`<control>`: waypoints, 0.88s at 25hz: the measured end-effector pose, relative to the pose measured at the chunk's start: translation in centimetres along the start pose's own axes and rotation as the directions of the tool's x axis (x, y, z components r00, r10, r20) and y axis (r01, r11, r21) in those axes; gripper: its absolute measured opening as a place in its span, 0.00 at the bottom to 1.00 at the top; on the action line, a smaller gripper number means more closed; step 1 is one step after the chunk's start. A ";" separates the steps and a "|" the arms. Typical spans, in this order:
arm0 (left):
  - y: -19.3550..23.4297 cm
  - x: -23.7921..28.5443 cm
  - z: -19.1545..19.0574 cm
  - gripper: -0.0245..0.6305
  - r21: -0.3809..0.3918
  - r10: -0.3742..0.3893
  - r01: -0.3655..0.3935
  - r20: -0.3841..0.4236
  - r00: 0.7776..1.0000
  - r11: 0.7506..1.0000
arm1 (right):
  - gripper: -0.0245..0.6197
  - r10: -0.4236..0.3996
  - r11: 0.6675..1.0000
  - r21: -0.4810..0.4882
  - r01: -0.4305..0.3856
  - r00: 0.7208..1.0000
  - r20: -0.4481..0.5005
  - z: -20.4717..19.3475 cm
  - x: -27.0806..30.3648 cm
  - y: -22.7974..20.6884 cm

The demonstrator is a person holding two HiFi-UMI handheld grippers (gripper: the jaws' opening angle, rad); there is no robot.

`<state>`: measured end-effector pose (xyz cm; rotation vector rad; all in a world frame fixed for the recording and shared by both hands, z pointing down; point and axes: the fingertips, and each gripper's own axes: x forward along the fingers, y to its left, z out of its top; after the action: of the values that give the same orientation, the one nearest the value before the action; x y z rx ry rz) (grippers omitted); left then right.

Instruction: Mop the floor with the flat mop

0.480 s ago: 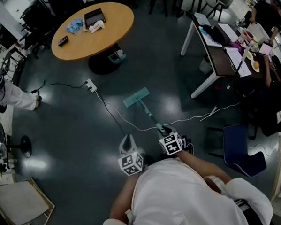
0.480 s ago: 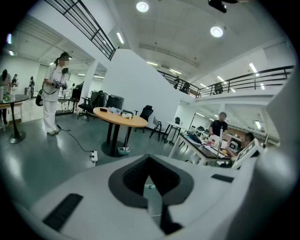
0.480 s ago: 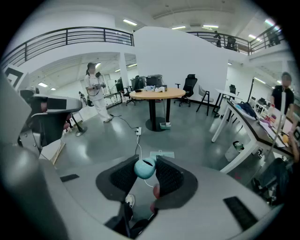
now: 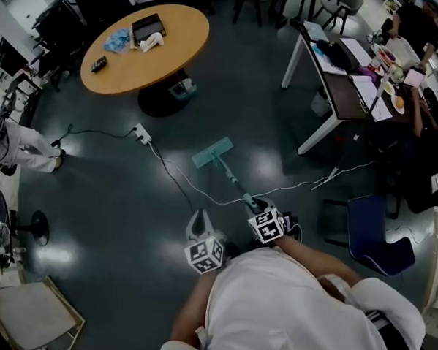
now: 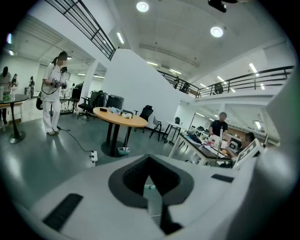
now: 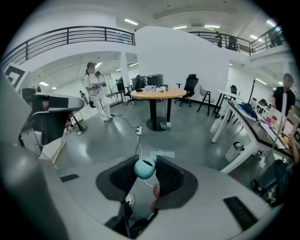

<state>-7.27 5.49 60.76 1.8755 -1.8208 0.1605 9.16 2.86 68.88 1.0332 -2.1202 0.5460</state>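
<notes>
**Round wooden table** [image 4: 148, 53]: bears a black tray [image 4: 148, 26] whose contents cannot be made out. A blue cloth [image 4: 118, 39] and a white bundle [image 4: 150, 43] lie just beside the tray, outside it.

**Small teal-and-white box** [image 4: 181, 89]: stands on the floor [image 4: 115, 202] at the table's foot. Its contents cannot be made out.

**Flat mop** [image 4: 212, 153]: the head lies flat on the dark floor, between the round table and the person. The handle slants back from it to the right gripper [image 4: 257, 207].

**Right gripper**: jaws narrow, clamped on the handle's rounded teal end [image 6: 144, 168]. The mop head lies straight beyond the jaws.

**Left gripper** [image 4: 199, 224]: near the right gripper and apart from the mop handle. The jaws are drawn close on a slim pale tube [image 5: 153, 201]; what the tube belongs to cannot be told.

**White cable** [image 4: 306, 184]: lies across the floor, meeting the handle's line near the right gripper.
</notes>
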 end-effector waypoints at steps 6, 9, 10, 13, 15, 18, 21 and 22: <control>0.0 0.0 -0.1 0.04 0.012 -0.003 0.003 -0.007 1.000 1.000 | 0.22 -0.003 1.000 0.010 0.003 1.000 -0.002 -0.2 -0.2 0.2; -0.4 0.1 0.0 0.04 0.029 -0.005 0.005 -0.007 1.000 1.000 | 0.22 -0.008 1.000 0.004 0.008 1.000 0.002 -0.3 -0.2 0.0; -0.5 0.2 0.1 0.04 0.035 -0.005 0.005 -0.005 1.000 0.999 | 0.22 -0.005 1.000 0.004 0.005 1.000 0.000 -0.3 -0.2 0.1; -0.3 0.6 0.3 0.04 0.049 0.002 -0.002 0.002 1.000 0.999 | 0.22 0.004 1.000 -0.007 -0.004 1.000 0.002 0.2 -0.3 0.4; 0.0 0.8 0.4 0.04 0.054 0.013 -0.013 0.001 1.000 0.998 | 0.22 0.010 1.000 -0.004 -0.010 1.000 0.014 0.6 -0.1 0.6; 0.7 1.4 0.8 0.04 0.043 0.032 -0.032 0.001 0.999 0.999 | 0.23 0.012 1.000 -0.017 -0.011 1.000 0.023 1.7 1.4 0.5; 1.5 2.2 1.7 0.04 0.036 0.050 -0.051 0.010 0.999 0.998 | 0.22 -0.004 1.000 -0.013 0.004 1.000 0.017 3.3 3.9 -0.4; 1.7 2.4 2.1 0.04 0.038 0.054 -0.055 0.016 0.998 0.998 | 0.22 -0.008 1.000 -0.006 0.008 1.000 0.017 3.9 5.0 -0.6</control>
<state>-9.28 2.47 60.45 1.8583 -1.8926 0.2027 5.89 -2.48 70.01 1.0461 -2.1301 0.5290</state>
